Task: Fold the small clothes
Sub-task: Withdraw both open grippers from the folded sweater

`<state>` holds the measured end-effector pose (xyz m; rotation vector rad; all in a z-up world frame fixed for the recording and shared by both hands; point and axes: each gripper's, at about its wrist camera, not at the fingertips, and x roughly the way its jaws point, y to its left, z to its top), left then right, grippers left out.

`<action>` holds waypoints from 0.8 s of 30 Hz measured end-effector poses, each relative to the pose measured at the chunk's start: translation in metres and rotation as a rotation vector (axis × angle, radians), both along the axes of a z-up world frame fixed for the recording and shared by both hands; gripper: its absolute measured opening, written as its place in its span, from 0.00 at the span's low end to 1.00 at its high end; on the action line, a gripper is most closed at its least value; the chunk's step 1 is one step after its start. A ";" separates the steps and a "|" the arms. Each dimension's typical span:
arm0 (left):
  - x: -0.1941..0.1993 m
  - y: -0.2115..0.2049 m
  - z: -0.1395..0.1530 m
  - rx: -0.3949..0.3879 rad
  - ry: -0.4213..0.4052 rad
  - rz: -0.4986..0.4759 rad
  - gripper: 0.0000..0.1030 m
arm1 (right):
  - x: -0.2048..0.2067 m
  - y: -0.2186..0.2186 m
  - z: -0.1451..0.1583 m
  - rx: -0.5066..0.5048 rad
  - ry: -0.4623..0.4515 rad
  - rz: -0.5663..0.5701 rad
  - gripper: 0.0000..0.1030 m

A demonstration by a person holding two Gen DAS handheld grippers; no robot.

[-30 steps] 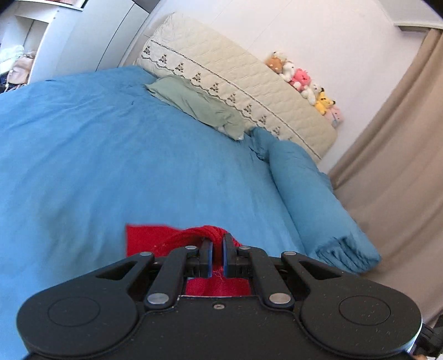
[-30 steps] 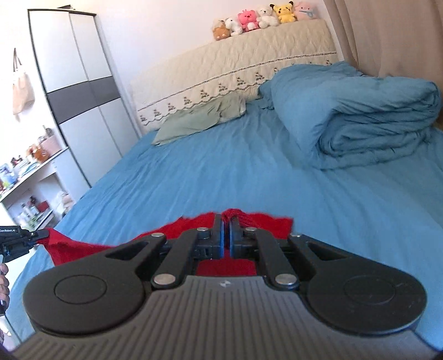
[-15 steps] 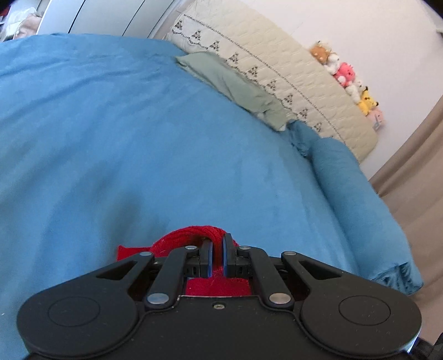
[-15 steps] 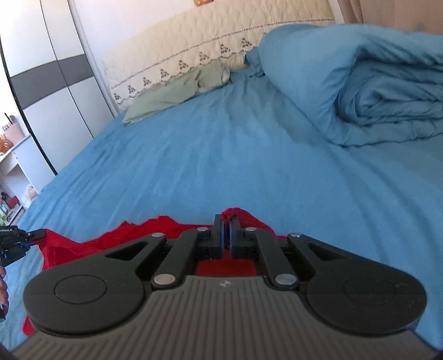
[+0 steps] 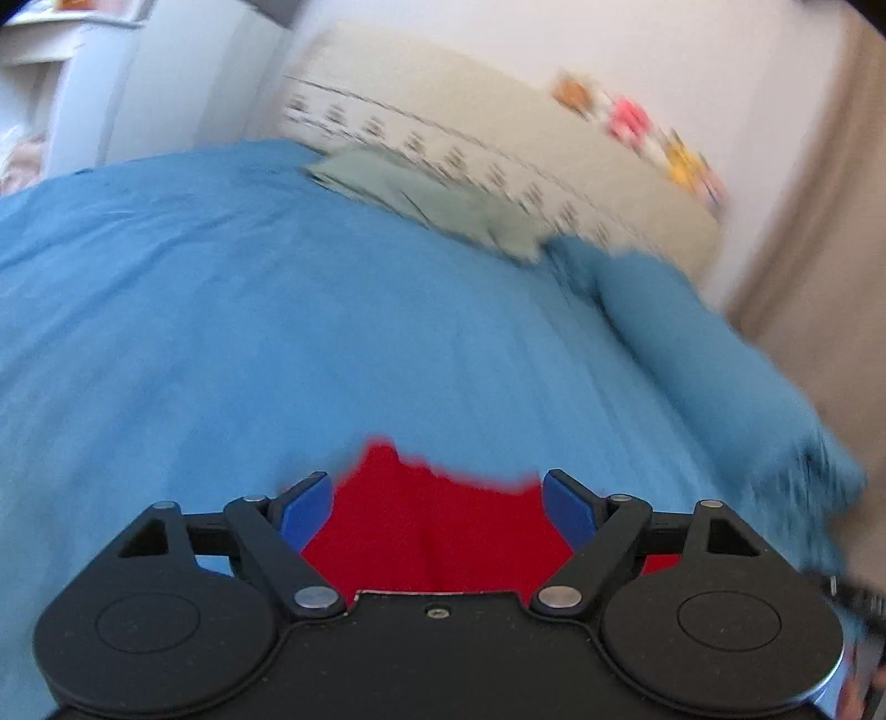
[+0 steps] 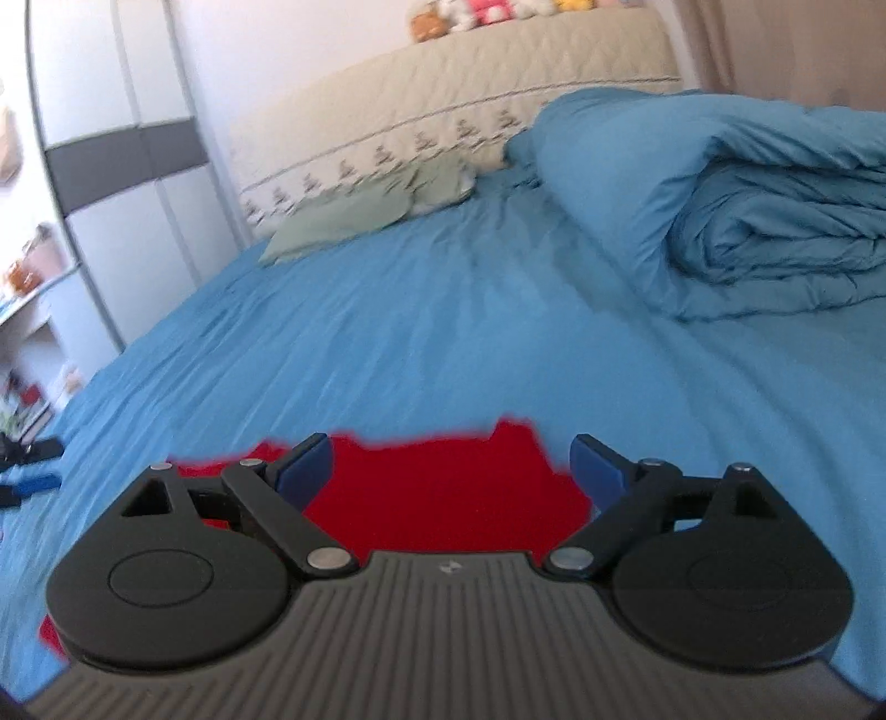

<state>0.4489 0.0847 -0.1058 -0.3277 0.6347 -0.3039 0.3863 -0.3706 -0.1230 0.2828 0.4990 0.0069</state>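
Note:
A red garment point(image 5: 437, 526) lies flat on the blue bed sheet point(image 5: 221, 343). In the left wrist view my left gripper point(image 5: 437, 498) is open above it, its blue pads apart and holding nothing. The red garment point(image 6: 443, 493) also shows in the right wrist view, where my right gripper point(image 6: 451, 465) is open over it and empty. The left gripper's fingertips point(image 6: 33, 482) show at the left edge of the right wrist view. Both grippers hide the near part of the garment.
A rolled blue duvet point(image 6: 747, 210) lies on the right of the bed. A green pillow point(image 6: 360, 216) rests against the beige headboard point(image 6: 443, 111), with plush toys point(image 6: 487, 11) on top. A wardrobe point(image 6: 127, 155) and shelves stand left; a curtain point(image 5: 819, 221) hangs right.
Both grippers were shut on the red garment and have opened. The garment has dropped flat on the sheet. Both cameras have tilted up a little.

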 end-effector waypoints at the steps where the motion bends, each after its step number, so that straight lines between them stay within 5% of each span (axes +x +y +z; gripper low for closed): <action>1: -0.009 -0.006 -0.004 0.027 0.011 -0.036 0.84 | -0.009 0.007 -0.003 -0.011 0.016 0.019 1.00; 4: -0.026 -0.024 -0.029 0.109 0.070 -0.130 0.84 | -0.027 0.027 -0.018 -0.039 0.068 0.056 1.00; 9: -0.026 -0.030 -0.067 0.143 0.154 -0.142 0.84 | -0.031 0.037 -0.057 -0.041 0.184 0.054 1.00; 18: -0.024 -0.045 -0.069 0.252 0.123 -0.180 0.94 | -0.023 0.040 -0.073 -0.114 0.221 0.079 1.00; 24: -0.046 -0.051 -0.025 0.361 0.053 -0.152 0.94 | -0.060 0.035 -0.027 -0.133 0.154 0.051 1.00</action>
